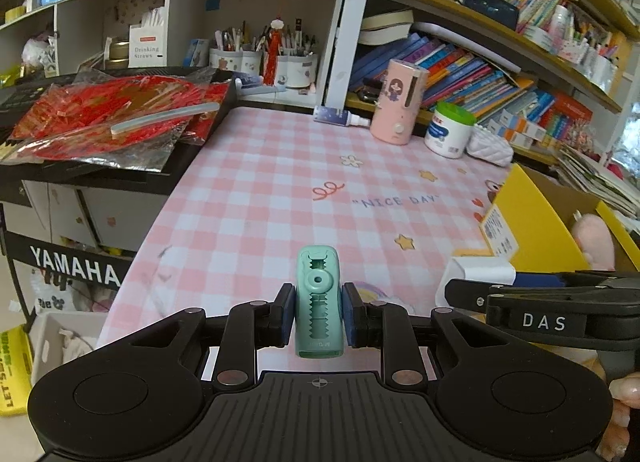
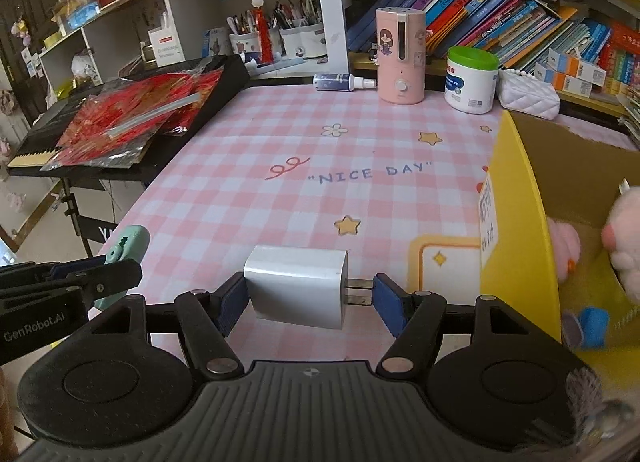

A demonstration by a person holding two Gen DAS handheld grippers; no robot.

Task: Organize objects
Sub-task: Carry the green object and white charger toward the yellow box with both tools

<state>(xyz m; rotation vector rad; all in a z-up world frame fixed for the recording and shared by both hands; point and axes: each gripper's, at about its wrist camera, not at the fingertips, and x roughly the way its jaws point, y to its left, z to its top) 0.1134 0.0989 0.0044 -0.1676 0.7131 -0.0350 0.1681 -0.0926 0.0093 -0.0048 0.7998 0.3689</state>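
Note:
My left gripper (image 1: 318,314) is shut on a mint-green correction tape dispenser (image 1: 319,302), which stands upright between the blue pads above the pink checked tablecloth (image 1: 280,190). The same dispenser (image 2: 128,246) shows at the left edge of the right wrist view. My right gripper (image 2: 306,296) is shut on a white plug-in charger (image 2: 296,286): one pad presses its body, the other its metal prongs. The charger (image 1: 480,272) also peeks out beside the right gripper in the left wrist view. A yellow cardboard box (image 2: 516,198) with plush toys inside stands just right of the right gripper.
At the back of the table stand a pink humidifier (image 2: 400,56), a white jar with a green lid (image 2: 471,78), a small spray bottle (image 2: 344,82) and a white quilted pouch (image 2: 528,96). A keyboard covered with red packets (image 2: 128,118) sits left. Bookshelves rise behind.

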